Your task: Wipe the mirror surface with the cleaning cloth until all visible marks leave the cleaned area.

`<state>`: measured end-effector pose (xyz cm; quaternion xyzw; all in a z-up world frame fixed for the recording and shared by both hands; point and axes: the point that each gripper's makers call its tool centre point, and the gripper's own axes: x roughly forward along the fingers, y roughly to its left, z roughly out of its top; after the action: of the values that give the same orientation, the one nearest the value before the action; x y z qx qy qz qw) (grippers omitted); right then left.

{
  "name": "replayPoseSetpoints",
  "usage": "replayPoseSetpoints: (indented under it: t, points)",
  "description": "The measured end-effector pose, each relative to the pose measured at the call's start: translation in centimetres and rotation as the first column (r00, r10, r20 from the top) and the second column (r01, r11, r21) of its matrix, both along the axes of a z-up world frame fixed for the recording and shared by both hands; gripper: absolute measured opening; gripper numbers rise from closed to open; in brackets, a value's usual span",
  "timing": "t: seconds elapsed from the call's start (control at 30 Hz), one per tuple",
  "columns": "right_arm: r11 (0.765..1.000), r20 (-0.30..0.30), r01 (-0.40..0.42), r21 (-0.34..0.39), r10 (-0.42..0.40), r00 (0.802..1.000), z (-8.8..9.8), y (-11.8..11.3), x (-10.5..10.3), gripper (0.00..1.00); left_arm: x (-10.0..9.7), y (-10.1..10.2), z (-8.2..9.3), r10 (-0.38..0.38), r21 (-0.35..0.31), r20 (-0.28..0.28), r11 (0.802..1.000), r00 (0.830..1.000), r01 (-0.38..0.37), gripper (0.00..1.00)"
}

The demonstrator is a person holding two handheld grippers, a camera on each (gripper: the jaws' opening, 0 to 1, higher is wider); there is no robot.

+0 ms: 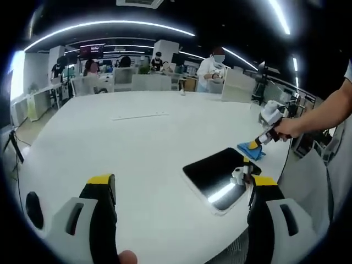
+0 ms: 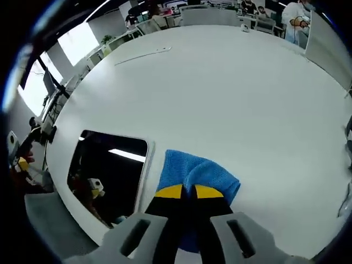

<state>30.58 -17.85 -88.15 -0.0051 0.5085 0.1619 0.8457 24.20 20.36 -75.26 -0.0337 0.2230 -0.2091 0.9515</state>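
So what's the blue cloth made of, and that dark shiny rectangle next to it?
The blue cleaning cloth looks like soft woven fabric, maybe microfibre: matte, with a fine nubbly surface that bunches where the right claw pinches it. The dark rounded-corner rectangular mirror looks like glass: smooth and glossy, reflecting ceiling lights.

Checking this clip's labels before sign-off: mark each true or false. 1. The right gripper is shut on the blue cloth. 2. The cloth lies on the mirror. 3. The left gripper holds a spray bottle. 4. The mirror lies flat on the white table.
1. True: the right gripper is closed on the blue cloth.
2. False: the cloth rests on the white table beside the mirror, not on its glass.
3. False: the left gripper is open and holds nothing.
4. True: the mirror lies flat near the table's edge.
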Motion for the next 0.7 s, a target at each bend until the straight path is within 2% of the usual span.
replayPoseSetpoints:
  t: [0.03, 0.07, 0.1, 0.13, 0.17, 0.2, 0.23, 0.27, 0.33, 0.4, 0.43, 0.53, 0.57, 0.67, 0.7]
  points:
    - [0.996, 0.049, -0.064, 0.058, 0.061, 0.997, 1.0, 1.1, 0.3, 0.05, 0.0, 0.1, -0.1, -0.002, 0.003, -0.002, 1.0, 1.0, 0.002, 0.99]
    - [0.998, 0.085, -0.061, 0.036, 0.057, 0.995, 1.4, 0.9, 0.8, 0.07, -0.3, 0.2, -0.1, -0.006, 0.007, -0.007, 1.0, 1.0, 0.006, 0.99]
    - [0.997, 0.125, -0.071, -0.034, 0.074, 0.989, 2.1, 0.0, 1.0, 0.05, -0.4, 0.5, -0.2, -0.008, 0.011, -0.01, 1.0, 1.0, 0.008, 0.99]
    - [0.996, 0.157, -0.074, -0.047, 0.08, 0.984, 3.1, -0.1, 1.0, 0.0, -0.7, 0.8, -0.1, -0.007, 0.017, -0.013, 1.0, 1.0, 0.007, 0.99]
    - [0.997, 0.173, -0.069, -0.032, 0.074, 0.982, 3.5, 0.0, 1.1, 0.0, -0.8, 0.9, 0.1, -0.006, 0.019, -0.014, 1.0, 1.0, 0.006, 0.99]
    - [0.995, 0.176, -0.032, 0.098, 0.014, 0.984, 5.0, 0.9, 0.7, 0.0, -1.0, 1.3, 0.2, 0.001, 0.025, -0.018, 1.0, 1.0, 0.0, 0.99]
    - [0.995, 0.176, -0.017, 0.096, 0.0, 0.984, 5.2, 0.6, 0.6, 0.0, -1.0, 1.7, 0.4, 0.005, 0.024, -0.017, 1.0, 1.0, -0.005, 0.99]
    - [0.998, 0.182, 0.002, 0.059, -0.013, 0.983, 5.6, -0.4, 0.4, 0.0, -1.1, 2.0, 0.5, 0.008, 0.025, -0.015, 1.0, 1.0, -0.008, 0.99]
    - [0.997, 0.241, -0.01, 0.073, -0.008, 0.971, 6.6, -0.7, 0.3, 0.0, -0.3, 3.2, 0.6, 0.008, 0.032, -0.004, 0.999, 1.0, -0.007, 0.99]
    - [0.995, 0.193, -0.066, 0.08, 0.049, 0.98, 6.4, -0.7, -1.5, 0.0, 0.1, 4.0, 0.8, 0.013, 0.025, 0.01, 1.0, 1.0, -0.014, 0.99]
    - [0.994, 0.205, -0.089, 0.069, 0.073, 0.976, 6.4, -1.0, -1.8, 0.0, 0.2, 4.2, 0.8, 0.017, 0.021, 0.015, 1.0, 1.0, -0.017, 0.99]
    - [0.996, 0.229, -0.074, 0.042, 0.062, 0.971, 6.6, -2.4, -2.5, 0.0, 0.4, 4.1, 0.5, 0.012, 0.001, 0.008, 1.0, 1.0, -0.012, 0.99]
    - [0.997, 0.235, -0.059, 0.051, 0.046, 0.971, 6.8, -2.9, -3.0, 0.03, 0.5, 4.1, 0.2, 0.007, -0.006, 0.004, 1.0, 1.0, -0.007, 0.99]
    - [0.997, 0.283, -0.054, 0.063, 0.034, 0.958, 7.3, -3.8, -3.4, 0.28, 0.9, 3.8, -0.1, -0.019, -0.018, 0.006, 1.0, 1.0, 0.019, 0.99]
    - [0.996, 0.302, -0.068, 0.059, 0.047, 0.952, 7.3, -4.0, -3.5, 0.4, 0.9, 3.7, -0.3, -0.029, -0.012, 0.003, 0.999, 1.0, 0.029, 0.99]
